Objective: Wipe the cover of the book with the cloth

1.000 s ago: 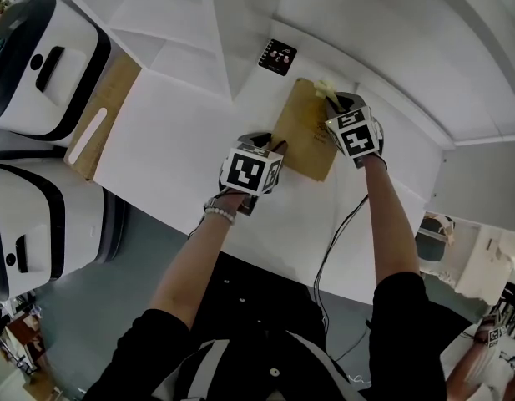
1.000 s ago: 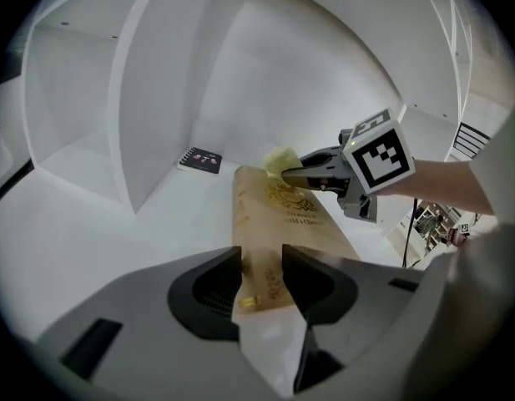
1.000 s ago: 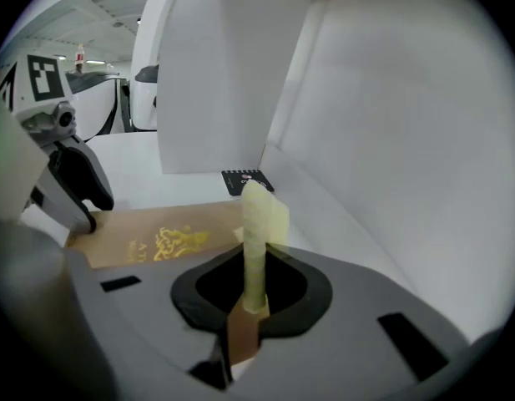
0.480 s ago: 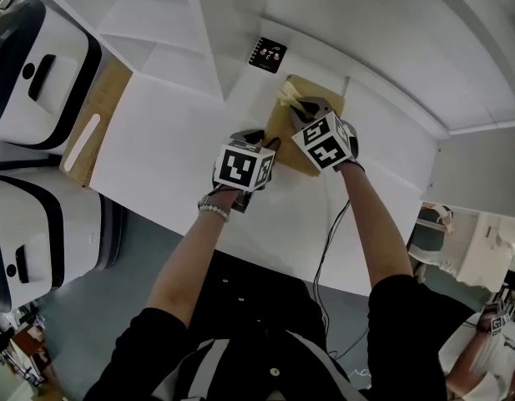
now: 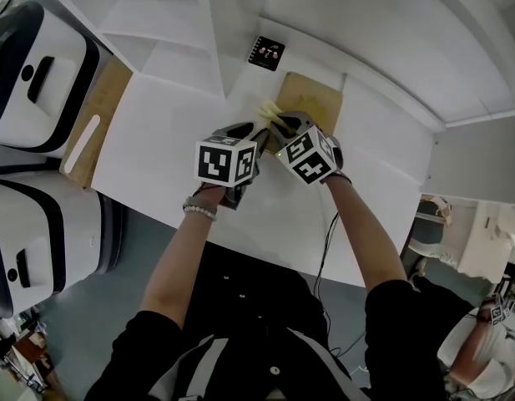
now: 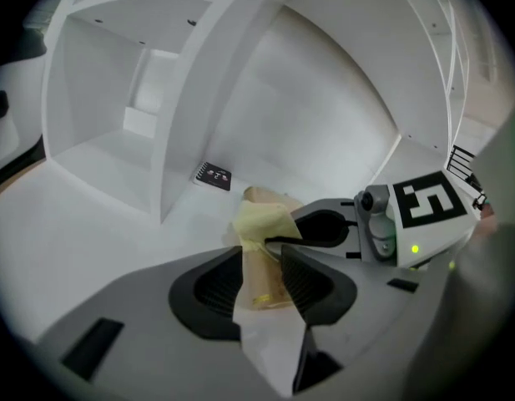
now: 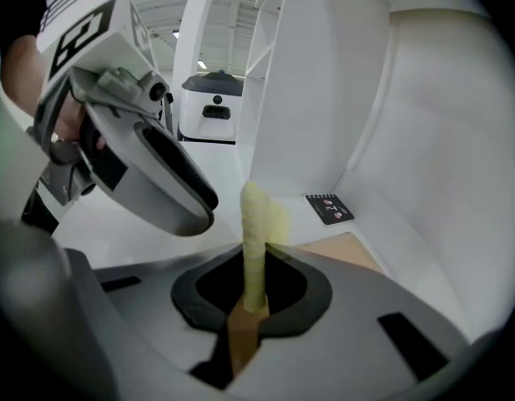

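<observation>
A brown-covered book (image 5: 315, 98) lies flat on the white table (image 5: 157, 140). My right gripper (image 5: 282, 125) is shut on a yellow cloth (image 5: 269, 110) at the book's near left edge. In the right gripper view the cloth (image 7: 255, 241) stands pinched between the jaws, with the brown cover (image 7: 345, 253) below. My left gripper (image 5: 255, 130) hovers right beside it, open. In the left gripper view its jaws (image 6: 265, 278) stand apart over the book's corner (image 6: 261, 278). The cloth (image 6: 261, 222) and the right gripper's fingers (image 6: 324, 226) lie just beyond.
A small black spiral notebook (image 5: 266, 53) lies behind the book, against the white shelving (image 5: 215, 23). Two white machines (image 5: 32, 57) and a wooden board (image 5: 94, 119) stand at the left. A cable (image 5: 324, 257) hangs off the table's front edge.
My right gripper has dragged the cloth leftward across the cover, from its far right side to its near left edge. My left gripper has risen slightly off the book's left edge.
</observation>
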The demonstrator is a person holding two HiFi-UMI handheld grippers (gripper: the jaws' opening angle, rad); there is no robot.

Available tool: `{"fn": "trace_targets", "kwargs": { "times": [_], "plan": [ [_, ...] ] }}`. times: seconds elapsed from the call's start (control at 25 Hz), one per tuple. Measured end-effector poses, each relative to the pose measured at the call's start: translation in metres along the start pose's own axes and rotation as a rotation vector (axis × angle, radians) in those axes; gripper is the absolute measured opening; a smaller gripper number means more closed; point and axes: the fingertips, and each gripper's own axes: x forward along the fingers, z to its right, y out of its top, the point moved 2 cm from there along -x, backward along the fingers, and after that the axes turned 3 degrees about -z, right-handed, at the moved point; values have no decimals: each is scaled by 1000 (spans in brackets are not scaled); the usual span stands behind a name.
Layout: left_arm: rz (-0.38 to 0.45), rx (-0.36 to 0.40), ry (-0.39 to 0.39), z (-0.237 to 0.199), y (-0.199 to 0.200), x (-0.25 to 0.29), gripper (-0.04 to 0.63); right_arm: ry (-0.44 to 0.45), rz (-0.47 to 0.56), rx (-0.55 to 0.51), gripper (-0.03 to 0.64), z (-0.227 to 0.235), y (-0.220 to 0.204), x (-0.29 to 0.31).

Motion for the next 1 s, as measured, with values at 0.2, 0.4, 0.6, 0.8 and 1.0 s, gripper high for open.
{"fn": "trace_targets", "kwargs": {
  "times": [0.2,0.4,0.6,0.8,1.0],
  "plan": [
    [27,42,27,-8,3,-19,101,25,21,64,35,-23,1,-5],
    [59,66,49,-13,11,-33,41,68,25,92,35,-48,3,-11],
    [86,131,49,-7,20,-46,2,119,2,128,35,-71,-1,-22],
    [100,249,42,11,29,-58,2,130,25,172,35,-88,-5,-43],
    [129,413,27,48,38,-75,2,41,125,291,35,-82,-5,-84]
  ]
}}
